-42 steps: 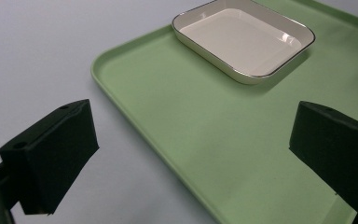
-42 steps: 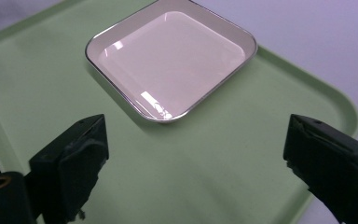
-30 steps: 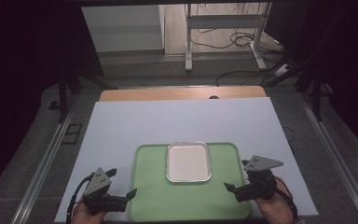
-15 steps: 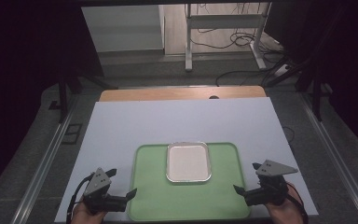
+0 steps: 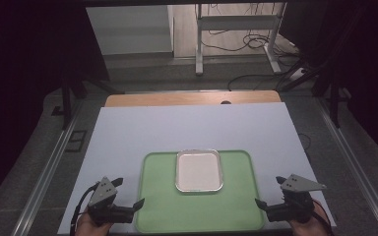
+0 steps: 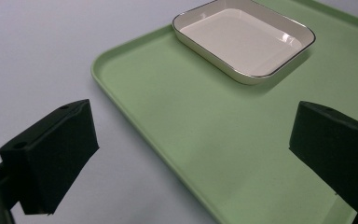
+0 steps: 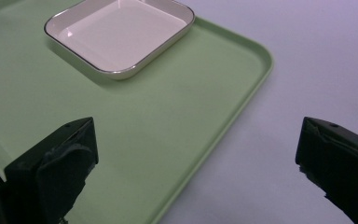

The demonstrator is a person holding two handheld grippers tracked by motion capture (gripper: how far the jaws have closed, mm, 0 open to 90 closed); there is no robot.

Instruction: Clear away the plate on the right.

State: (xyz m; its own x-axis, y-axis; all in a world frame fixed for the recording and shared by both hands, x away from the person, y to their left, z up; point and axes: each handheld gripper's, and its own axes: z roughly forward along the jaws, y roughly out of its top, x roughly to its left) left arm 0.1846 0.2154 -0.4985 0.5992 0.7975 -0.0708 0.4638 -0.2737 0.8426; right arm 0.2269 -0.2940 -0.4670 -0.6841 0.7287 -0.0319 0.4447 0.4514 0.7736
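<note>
A green tray (image 5: 202, 214) lies on the pale table top near the front edge. On its far half rests an empty white rectangular dish (image 5: 199, 170) with a thin metallic rim. My left gripper (image 5: 129, 191) stands open at the tray's left rim. In the left gripper view, the tray (image 6: 205, 121) and the dish (image 6: 242, 39) lie ahead; the gripper (image 6: 193, 126) has one jaw over the table and one over the tray. My right gripper (image 5: 268, 191) stands open at the tray's right rim. Its own view shows this gripper (image 7: 196, 140) straddling the edge of the tray (image 7: 135, 121), dish (image 7: 116, 32) beyond.
The pale table top (image 5: 192, 128) stretches bare behind the tray to a wooden strip (image 5: 192, 98) at the back. Beyond the table a metal stand (image 5: 236, 34) and loose cables sit on the floor. Dark rails run along both sides.
My right gripper has drawn back to the right and toward the near edge, from over the tray to its right rim. The left gripper, tray and dish have stayed put.
</note>
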